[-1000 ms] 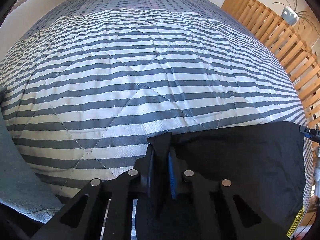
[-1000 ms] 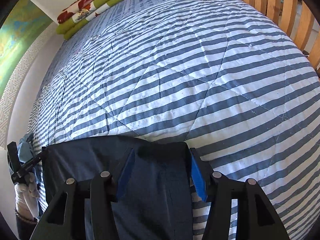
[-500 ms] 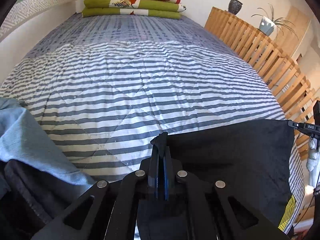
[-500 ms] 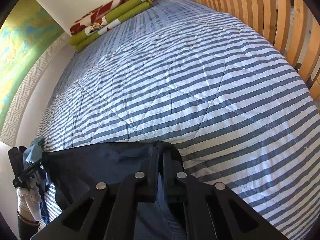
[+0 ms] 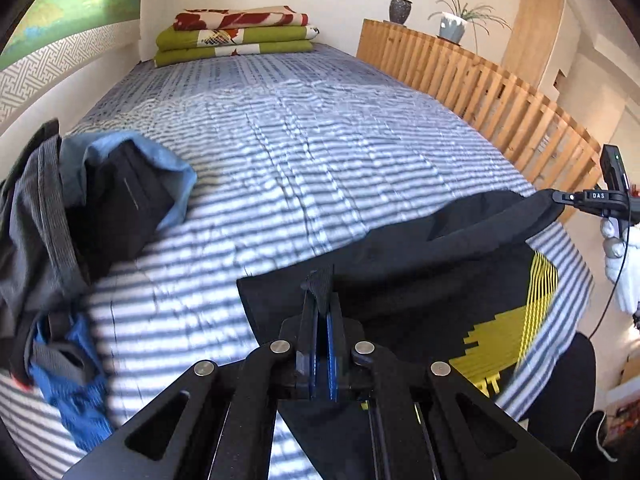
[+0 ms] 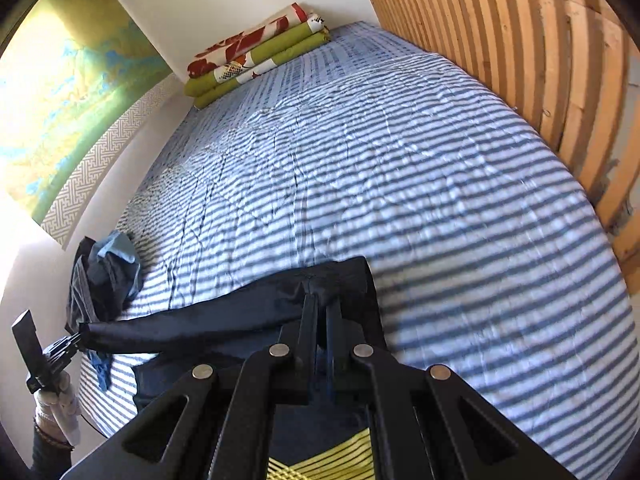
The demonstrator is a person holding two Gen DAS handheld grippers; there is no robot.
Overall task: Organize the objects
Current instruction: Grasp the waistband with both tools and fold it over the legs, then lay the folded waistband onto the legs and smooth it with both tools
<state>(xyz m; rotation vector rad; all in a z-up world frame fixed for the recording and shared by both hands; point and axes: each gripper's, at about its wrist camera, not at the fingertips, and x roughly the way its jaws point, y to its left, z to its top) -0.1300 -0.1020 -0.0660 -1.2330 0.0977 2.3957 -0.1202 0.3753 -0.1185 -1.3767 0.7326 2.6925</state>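
A black garment with a yellow print (image 5: 460, 280) hangs stretched between my two grippers above the near end of the striped bed (image 5: 300, 140). My left gripper (image 5: 322, 288) is shut on one top corner of it. My right gripper (image 6: 322, 300) is shut on the other top corner (image 6: 332, 276). The right gripper also shows at the right edge of the left wrist view (image 5: 576, 198), and the left gripper at the lower left of the right wrist view (image 6: 76, 340). The garment's lower part drops out of view below the grippers.
A heap of dark, grey and blue clothes (image 5: 80, 220) lies on the bed's left side. Folded green and red blankets (image 5: 236, 36) are stacked at the far end. A wooden slat rail (image 5: 480, 92) runs along the right, with plant pots (image 5: 452, 26) on it.
The right gripper shut on the garment's corner. Both grippers then rose and lifted the garment off the bed, stretching its top edge between them and showing the yellow print.
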